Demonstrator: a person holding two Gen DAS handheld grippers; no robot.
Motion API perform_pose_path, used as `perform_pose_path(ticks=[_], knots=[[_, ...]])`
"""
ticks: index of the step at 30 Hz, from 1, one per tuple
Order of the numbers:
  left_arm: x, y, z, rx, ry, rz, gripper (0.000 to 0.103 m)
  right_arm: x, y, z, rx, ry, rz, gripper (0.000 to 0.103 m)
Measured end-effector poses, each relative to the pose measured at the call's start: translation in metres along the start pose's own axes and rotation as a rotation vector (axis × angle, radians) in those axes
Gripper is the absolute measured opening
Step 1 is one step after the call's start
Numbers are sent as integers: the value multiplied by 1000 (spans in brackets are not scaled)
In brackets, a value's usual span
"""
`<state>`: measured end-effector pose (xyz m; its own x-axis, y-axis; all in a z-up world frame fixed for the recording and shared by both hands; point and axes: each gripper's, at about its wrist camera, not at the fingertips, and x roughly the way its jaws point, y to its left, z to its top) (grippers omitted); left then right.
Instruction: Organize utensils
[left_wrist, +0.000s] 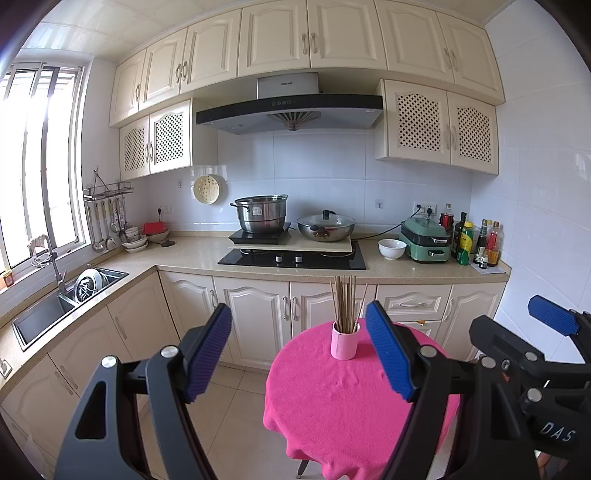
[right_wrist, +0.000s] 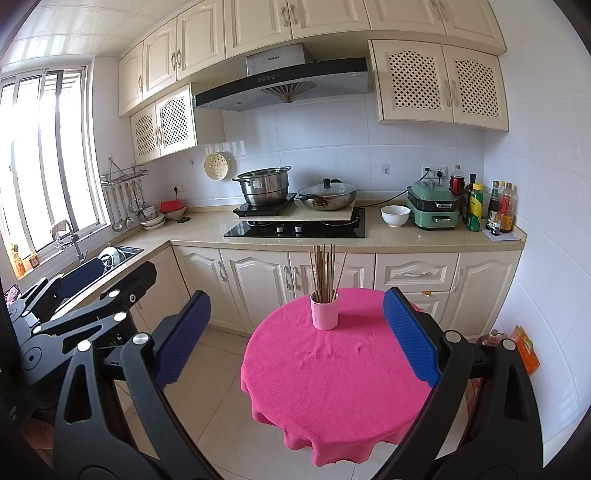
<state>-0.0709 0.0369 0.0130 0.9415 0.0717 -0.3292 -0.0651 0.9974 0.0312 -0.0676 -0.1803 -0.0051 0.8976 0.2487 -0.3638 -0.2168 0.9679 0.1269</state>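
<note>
fingers on both the left gripper (left_wrist: 298, 350) and right gripper (right_wrist: 297, 336) were spread wide, empty, held back off the pink-clothed table (right_wrist: 332, 376), probably staging. chopsticks (right_wrist: 325, 271) stood bunched upright in pink cup (right_wrist: 324, 312) near its far edge, looking sorted already.

Pink cup (right_wrist: 324, 310) of chopsticks (right_wrist: 325, 272) upright on pink-clothed table (right_wrist: 332, 373).

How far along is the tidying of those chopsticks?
Done, by the look of it: the chopsticks stand bundled in the pink cup on the pink-clothed table. In hand: nothing; the left gripper and right gripper both have their jaws wide open. Left: no loose utensils show on the table.
</note>
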Motion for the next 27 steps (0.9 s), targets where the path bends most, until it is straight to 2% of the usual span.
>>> perform_pose_path(ticks=[27], knots=[[-3, 4, 0, 5, 5, -8, 74, -6, -2, -1, 6, 7, -5, 93]])
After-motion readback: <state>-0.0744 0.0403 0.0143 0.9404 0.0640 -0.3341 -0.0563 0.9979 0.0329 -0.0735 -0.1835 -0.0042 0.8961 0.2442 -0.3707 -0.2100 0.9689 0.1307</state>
